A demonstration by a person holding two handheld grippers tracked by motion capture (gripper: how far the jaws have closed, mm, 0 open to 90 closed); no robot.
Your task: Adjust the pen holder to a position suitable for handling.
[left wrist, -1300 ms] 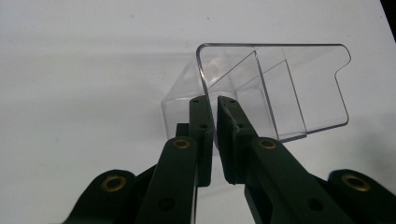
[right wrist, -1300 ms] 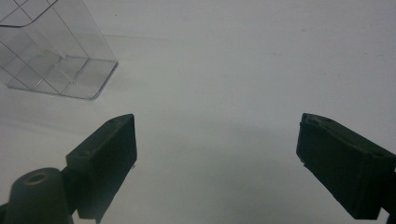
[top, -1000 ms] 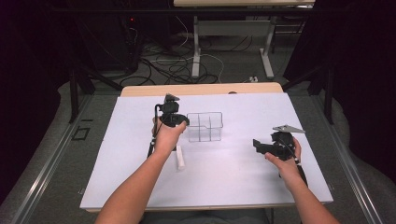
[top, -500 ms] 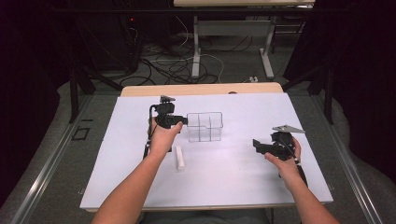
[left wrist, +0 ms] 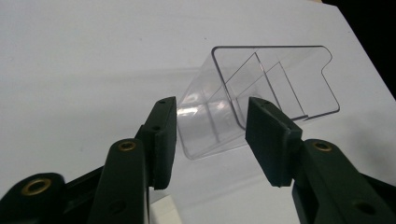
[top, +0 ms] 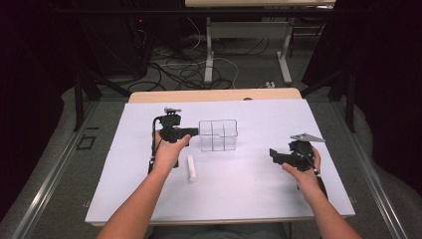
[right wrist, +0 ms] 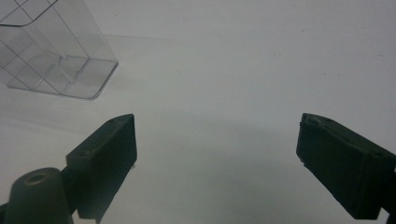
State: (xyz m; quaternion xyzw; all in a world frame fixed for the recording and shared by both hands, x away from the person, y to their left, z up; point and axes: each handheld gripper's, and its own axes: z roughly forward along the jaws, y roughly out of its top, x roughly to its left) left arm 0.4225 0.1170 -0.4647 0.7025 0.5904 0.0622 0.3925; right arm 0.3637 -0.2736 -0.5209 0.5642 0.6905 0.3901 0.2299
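The left gripper point(top: 191, 131) sits level just left of the clear plastic divided box point(top: 218, 135), which stands near the middle of the white sheet point(top: 259, 189) covering the table. Its jaws have just been opening and now stand partly apart. In the left gripper view the box's point(left wrist: 261, 88) near corner shows through the gap between the two pads point(left wrist: 164, 135), and it seems to lie a little beyond the tips rather than between them, though the see-through walls make that hard to judge. Nothing is pressed by either pad.

A short white cylinder point(top: 191, 168) lies flat on the sheet just beside the person's left hand point(top: 168, 152), apart from the box.

The right gripper point(top: 273, 155) is held well to the right of the box, pointing toward it. Its jaws stand wide apart with bare sheet between them, and the box point(right wrist: 51, 56) shows at the upper left of the right gripper view.
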